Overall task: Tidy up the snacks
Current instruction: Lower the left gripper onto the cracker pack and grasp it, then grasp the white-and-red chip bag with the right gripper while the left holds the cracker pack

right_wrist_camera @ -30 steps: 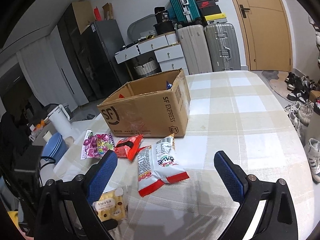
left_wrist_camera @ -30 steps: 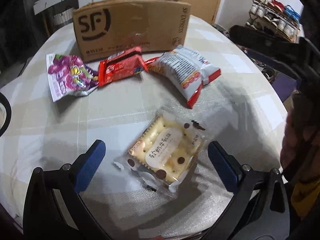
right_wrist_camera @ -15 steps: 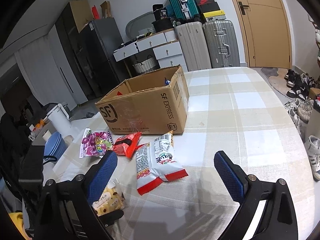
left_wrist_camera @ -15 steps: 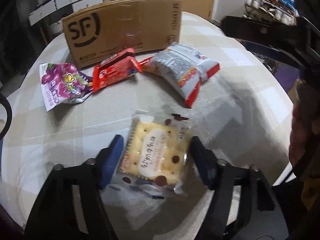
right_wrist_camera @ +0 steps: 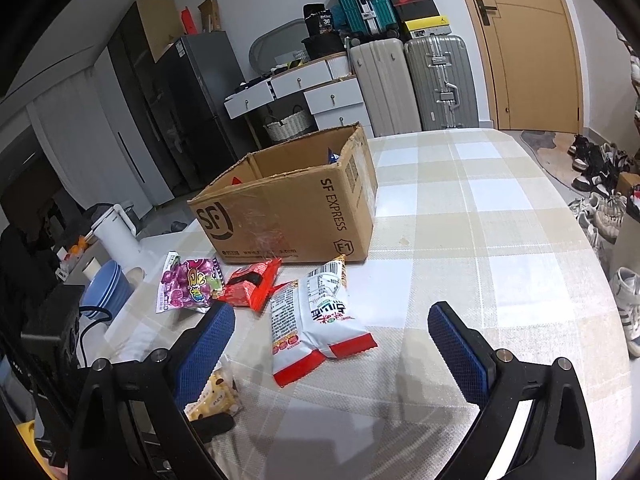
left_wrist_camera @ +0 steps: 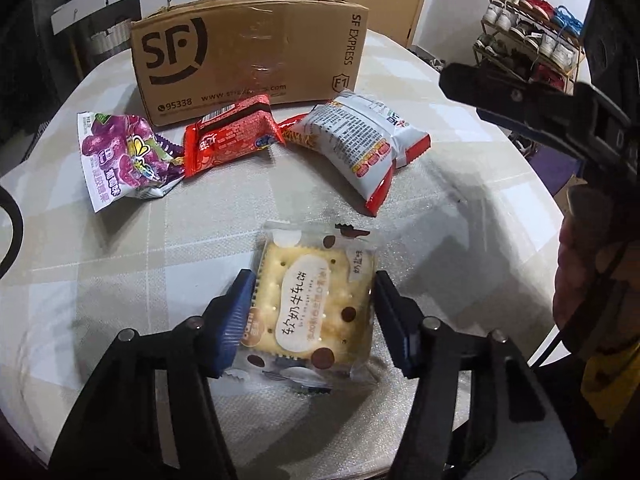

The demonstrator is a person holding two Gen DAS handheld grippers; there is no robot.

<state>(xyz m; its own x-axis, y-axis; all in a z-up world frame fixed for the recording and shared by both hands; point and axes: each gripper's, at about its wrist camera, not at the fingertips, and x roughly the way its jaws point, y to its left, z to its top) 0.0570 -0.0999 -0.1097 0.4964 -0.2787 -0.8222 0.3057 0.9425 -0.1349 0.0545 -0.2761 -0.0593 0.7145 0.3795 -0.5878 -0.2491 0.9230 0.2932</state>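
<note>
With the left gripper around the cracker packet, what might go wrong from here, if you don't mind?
The left gripper is closing on the cracker packet from both sides; squeezing harder may crack the biscuit. Its slippery, loose wrapper could slide out when lifted. The cardboard box wall is tall, so a low carry might clip its rim.

My black plastic left tongs (left_wrist_camera: 312, 316) carry ribbed blue rubbery pads (left_wrist_camera: 234, 322) against a glossy clear-film cracker packet (left_wrist_camera: 316, 300). The matt brown cardboard box (left_wrist_camera: 248, 52) has shiny tape; the checked woven cloth table (left_wrist_camera: 160, 248) looks coarse.
</note>
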